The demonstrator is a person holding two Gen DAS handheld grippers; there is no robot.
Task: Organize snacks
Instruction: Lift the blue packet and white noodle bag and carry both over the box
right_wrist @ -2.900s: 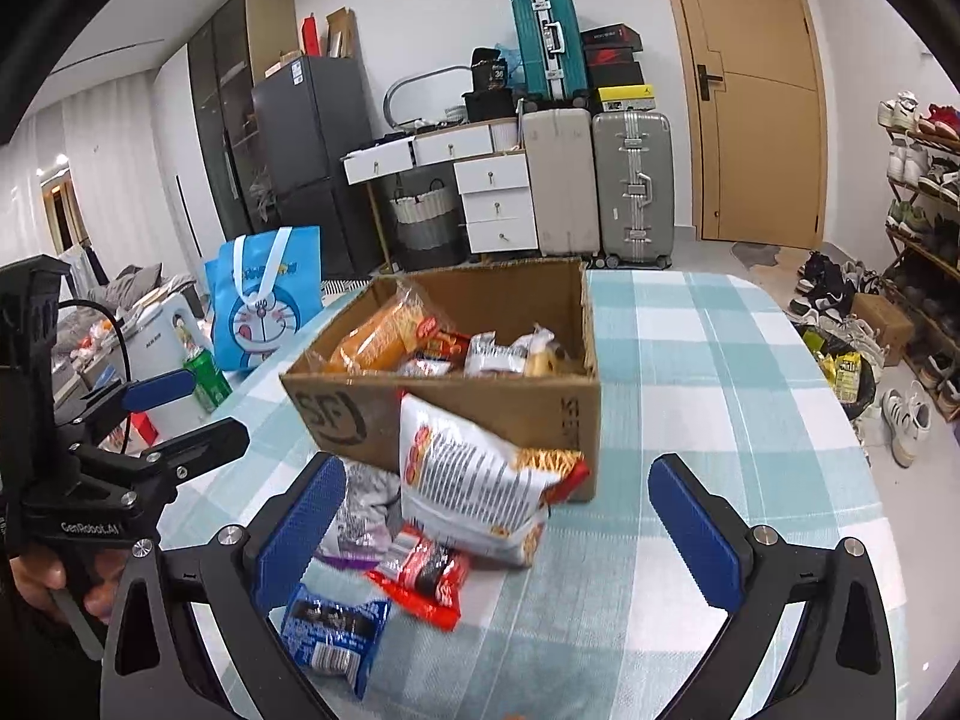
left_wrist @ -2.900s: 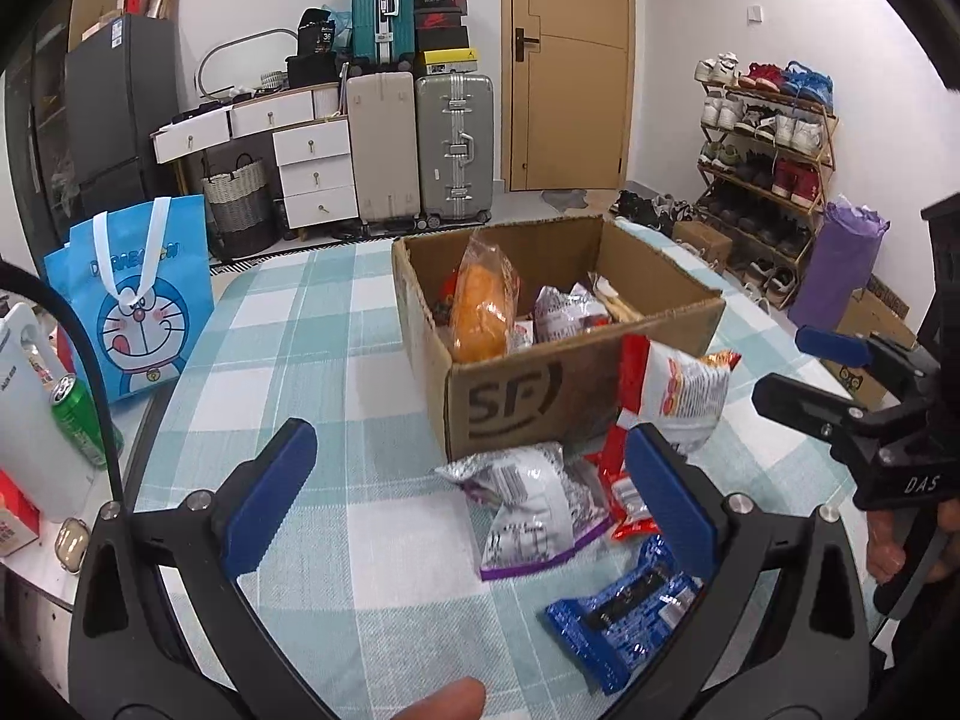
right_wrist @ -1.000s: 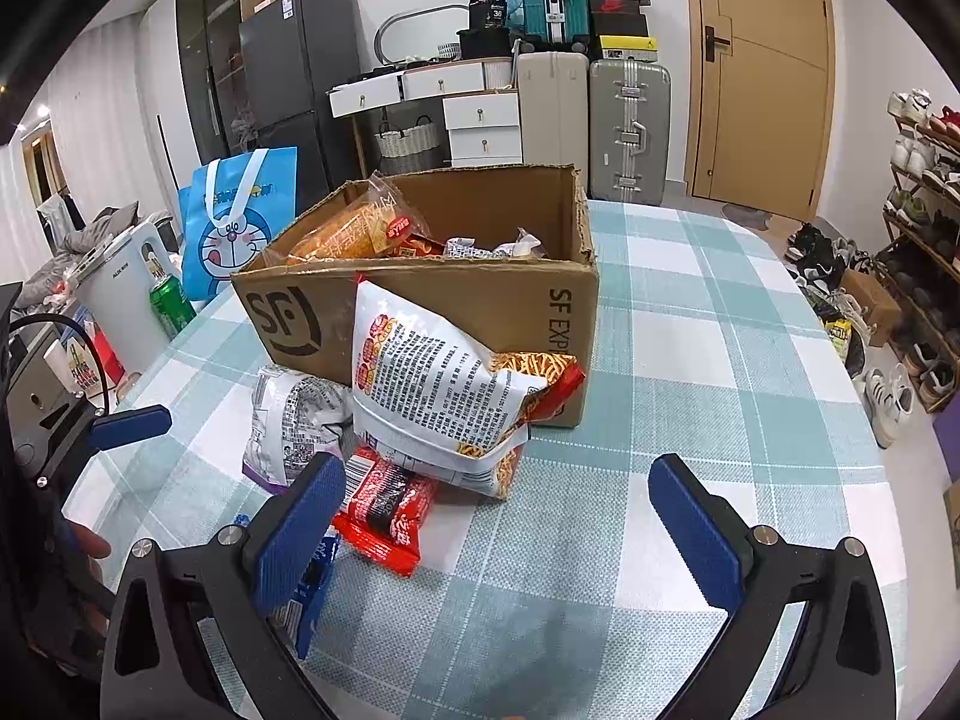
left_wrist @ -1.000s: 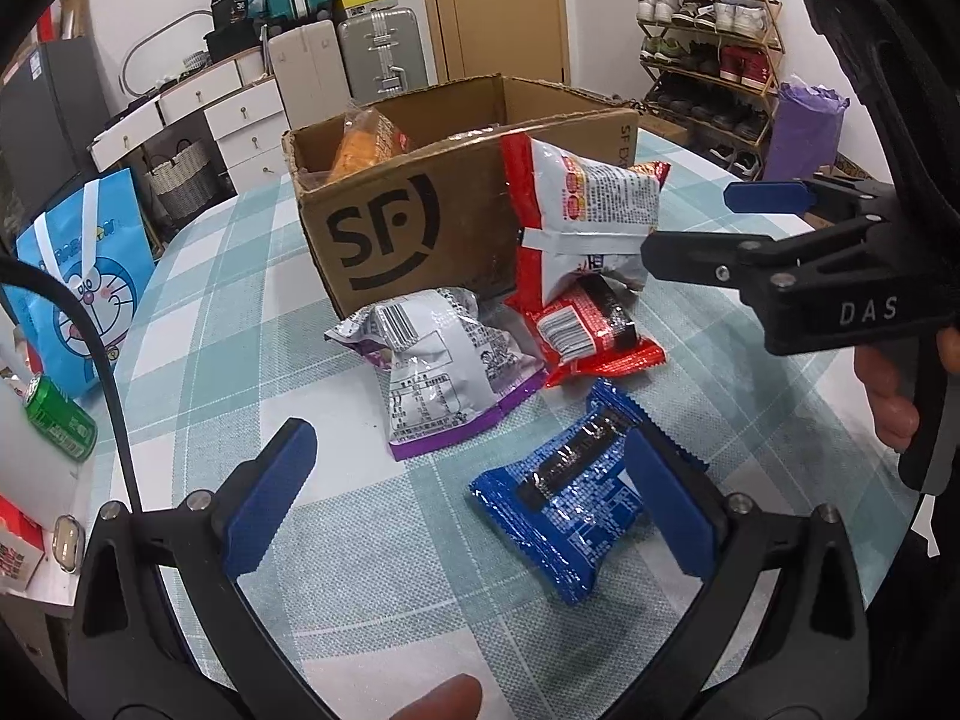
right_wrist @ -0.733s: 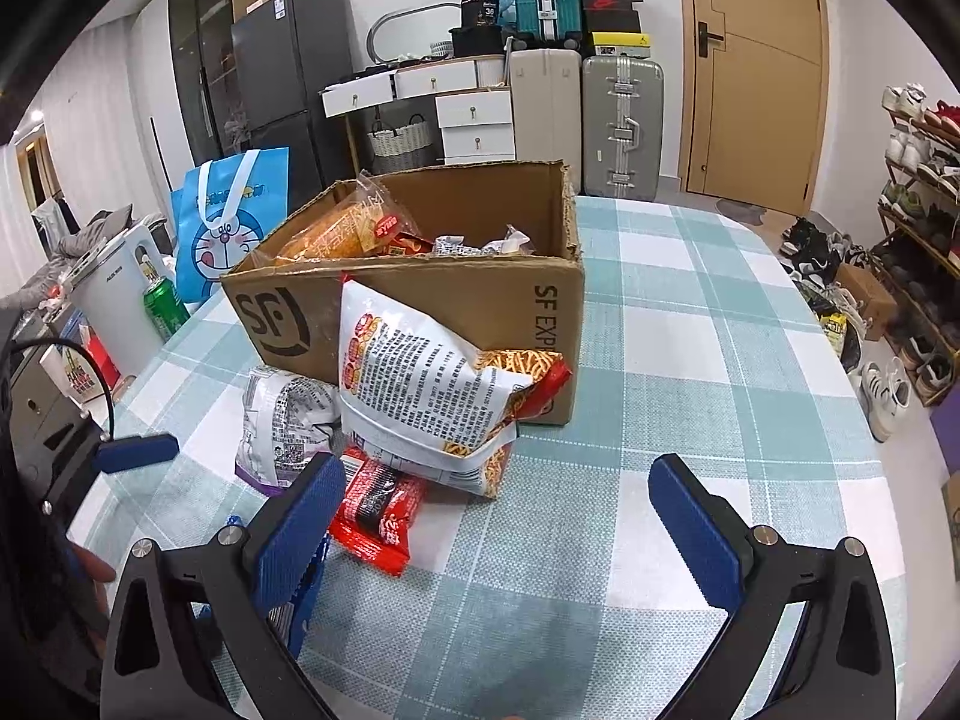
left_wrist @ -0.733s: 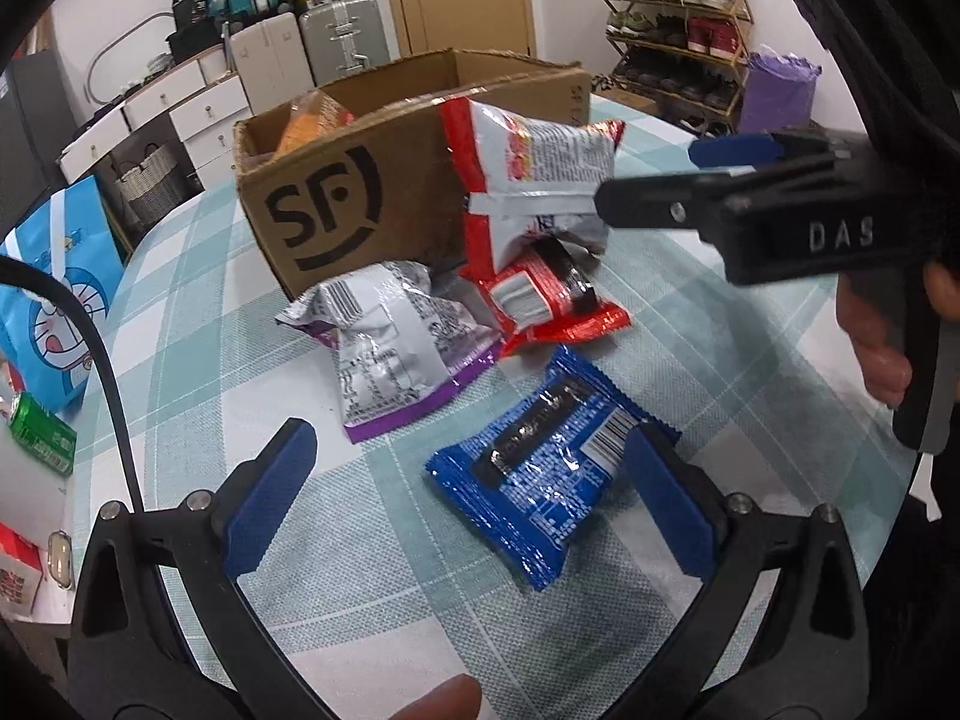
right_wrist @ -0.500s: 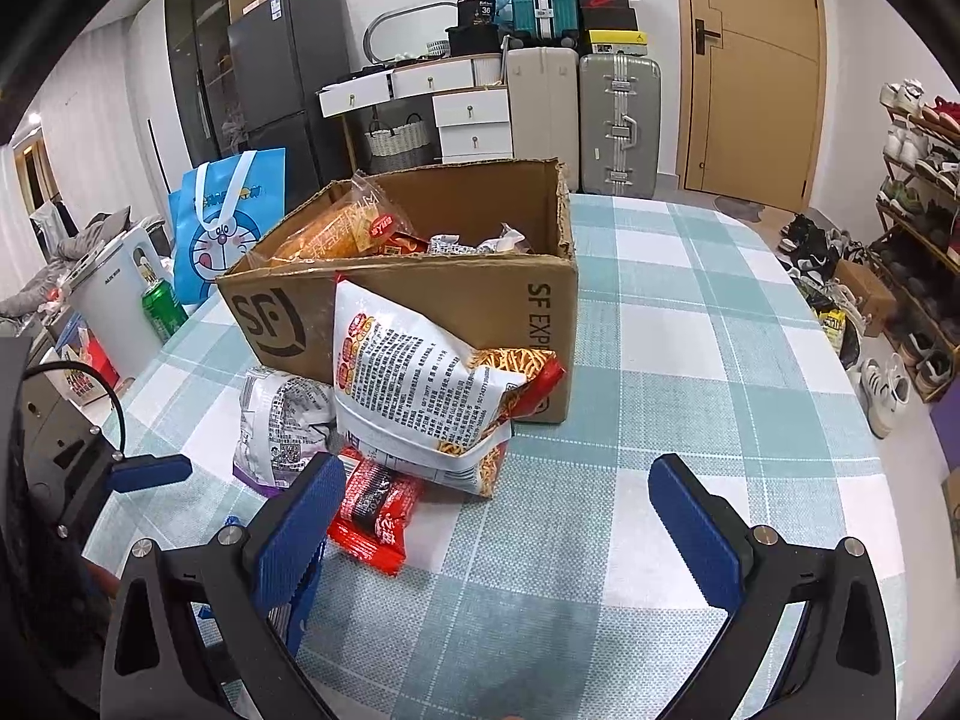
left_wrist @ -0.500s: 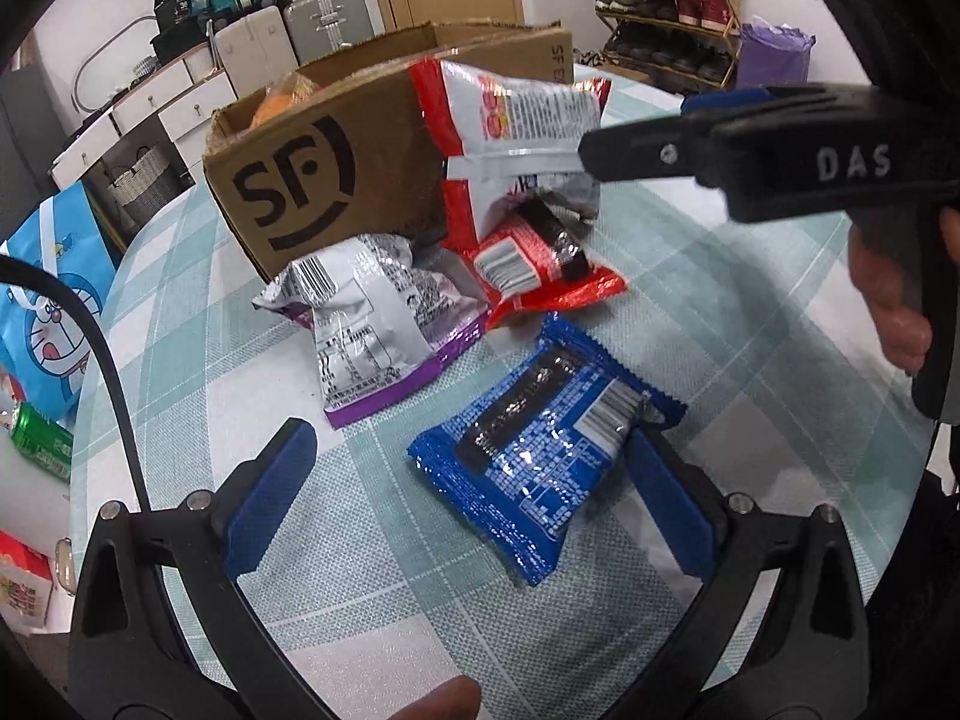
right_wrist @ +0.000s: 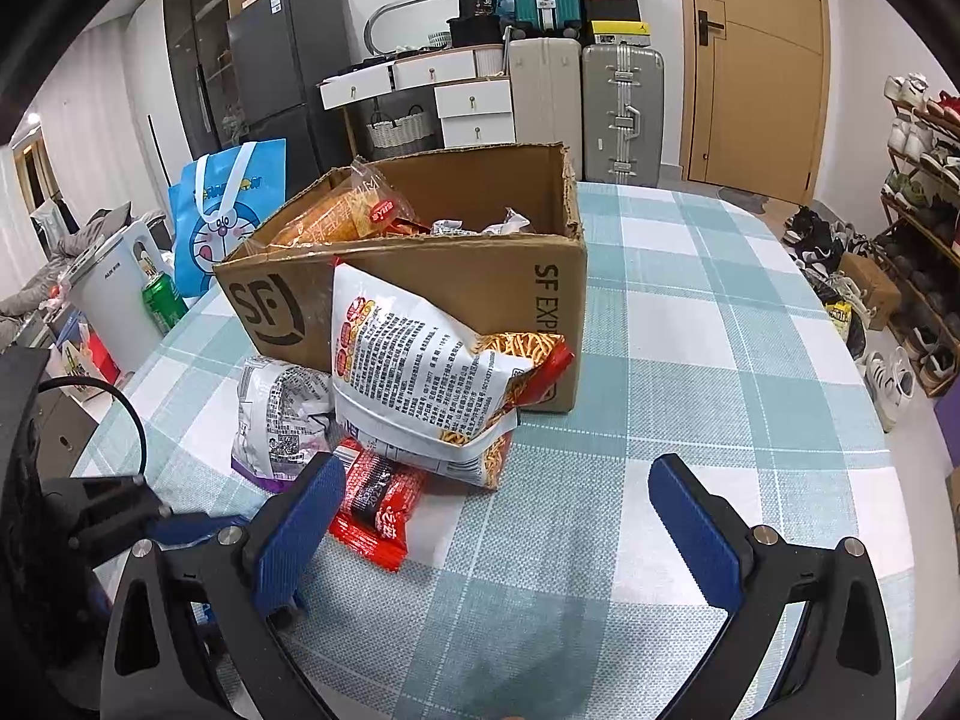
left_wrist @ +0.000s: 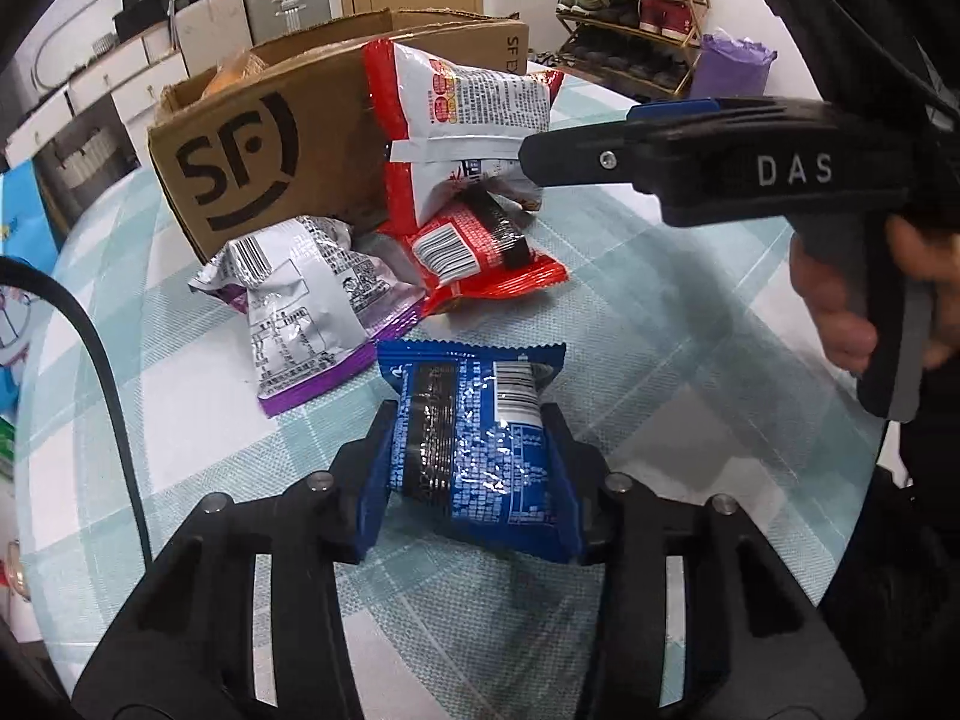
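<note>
My left gripper [left_wrist: 471, 468] is shut on a blue snack packet [left_wrist: 474, 438] that lies on the checked tablecloth. Beyond it lie a silver-and-purple packet [left_wrist: 306, 318], a red packet [left_wrist: 480, 252] and a big white-and-red chip bag [left_wrist: 462, 120] leaning on the SF cardboard box [left_wrist: 252, 150]. My right gripper [right_wrist: 492, 516] is open and empty, above the table before the chip bag [right_wrist: 420, 384] and red packet [right_wrist: 375, 510]. The box [right_wrist: 540, 294] holds several snacks. The right gripper shows side-on in the left wrist view [left_wrist: 690, 138].
The round table [right_wrist: 690, 360] carries the box at its middle. A blue cartoon bag [right_wrist: 231, 210] and a green can [right_wrist: 162, 300] stand off its left edge. Suitcases, drawers and a shoe rack [right_wrist: 924, 228] line the room.
My left gripper has moved forward over the blue packet and closed on its sides. My right gripper has stayed open, drifting slightly closer to the chip bag.
</note>
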